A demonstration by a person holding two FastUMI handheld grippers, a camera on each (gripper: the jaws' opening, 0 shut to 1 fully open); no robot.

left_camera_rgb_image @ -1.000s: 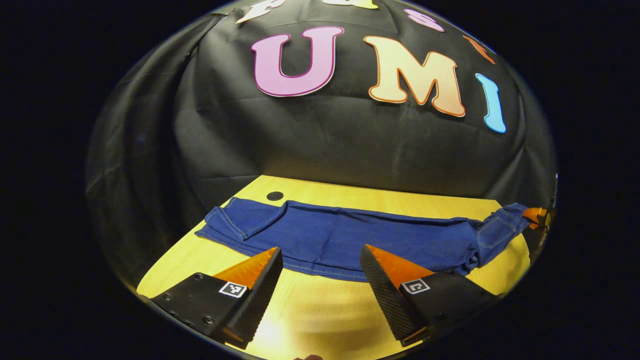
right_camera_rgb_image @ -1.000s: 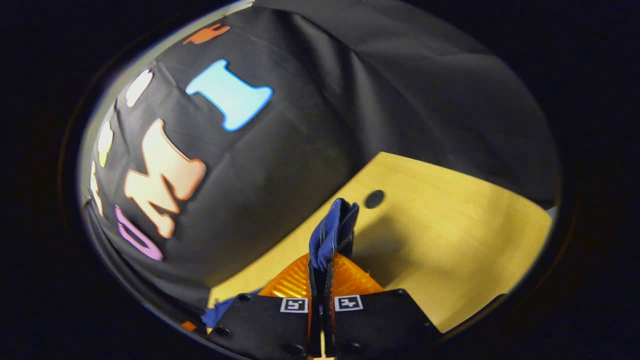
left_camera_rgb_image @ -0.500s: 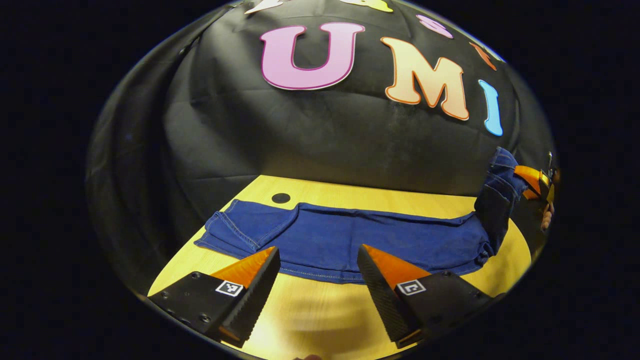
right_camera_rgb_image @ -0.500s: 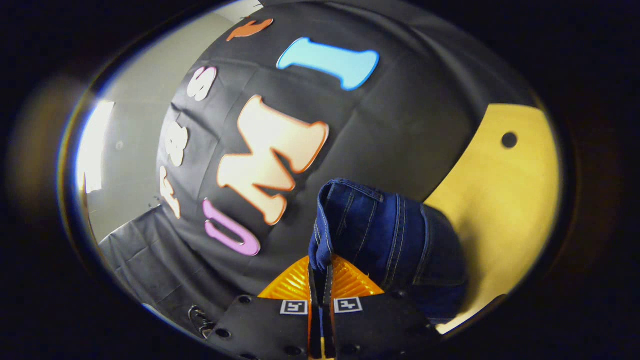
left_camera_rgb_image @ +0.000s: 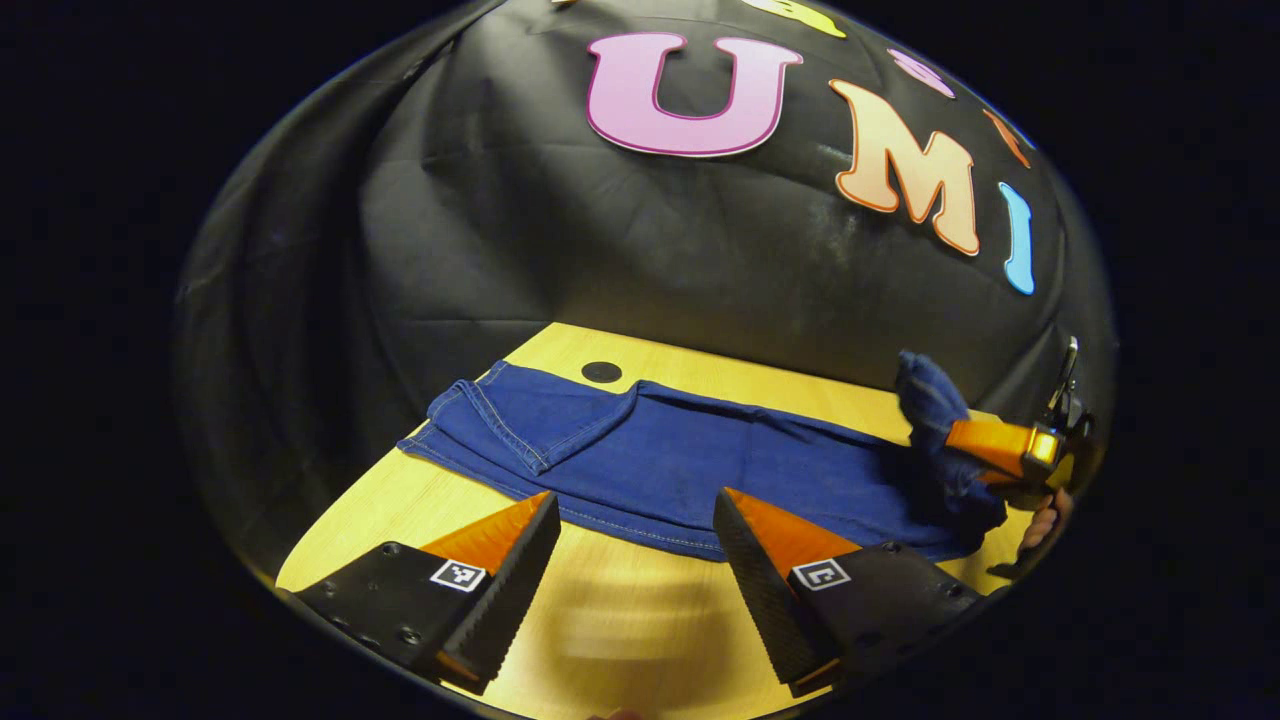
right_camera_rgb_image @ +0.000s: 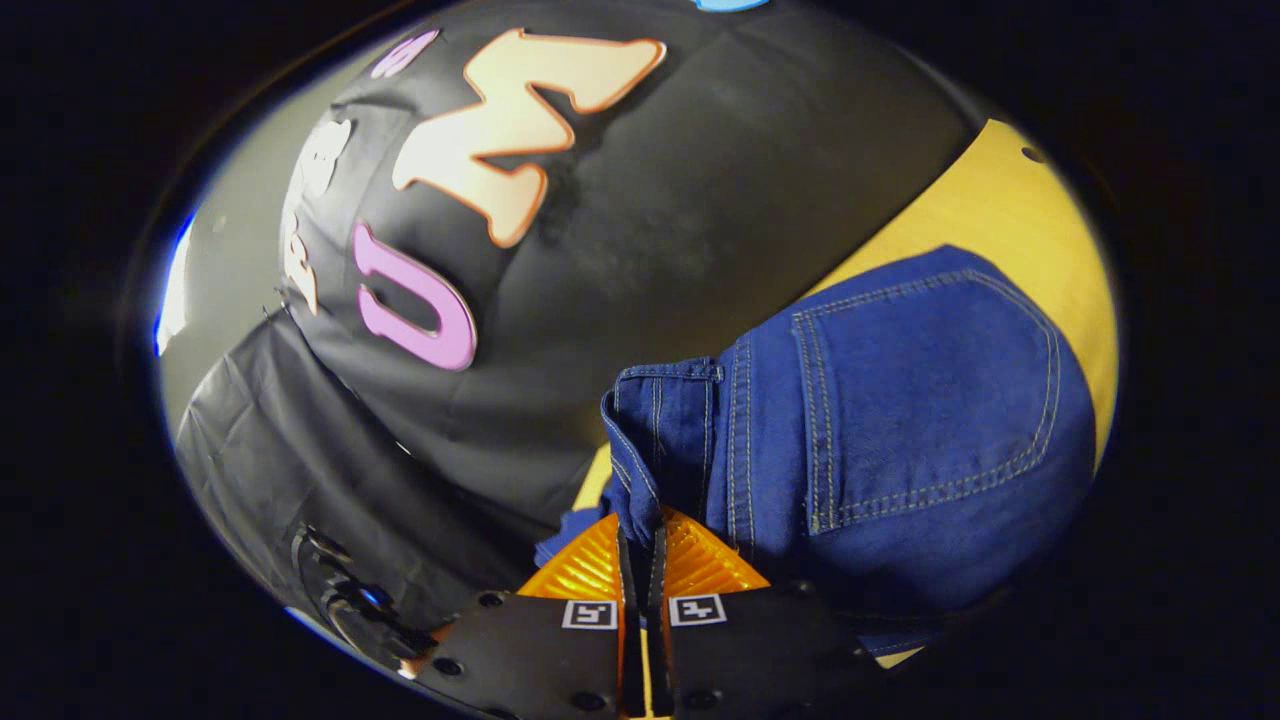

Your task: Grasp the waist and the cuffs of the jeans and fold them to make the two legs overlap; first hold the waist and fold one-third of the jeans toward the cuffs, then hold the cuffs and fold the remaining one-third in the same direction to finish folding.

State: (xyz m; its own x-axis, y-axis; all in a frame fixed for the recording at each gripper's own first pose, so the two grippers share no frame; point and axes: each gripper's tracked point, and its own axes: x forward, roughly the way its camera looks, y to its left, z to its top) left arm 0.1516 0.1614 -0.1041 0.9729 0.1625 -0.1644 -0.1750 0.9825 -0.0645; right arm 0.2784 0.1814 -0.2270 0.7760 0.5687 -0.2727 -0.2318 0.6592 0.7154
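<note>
On the yellow wooden tabletop (left_camera_rgb_image: 620, 640), left gripper view: left gripper (left_camera_rgb_image: 636, 525) hovers with fingers spread at the near hem of the blue denim jeans (left_camera_rgb_image: 680, 465), legs seemingly overlapped; bare table in front | right gripper view: right gripper (right_camera_rgb_image: 641, 545) pinches the waistband, pocket panel lifted; both thirds-folds appear unfinished.

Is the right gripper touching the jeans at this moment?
Touching. In the right gripper view, the right gripper has both fingers closed on the waist edge of the jeans.
</note>
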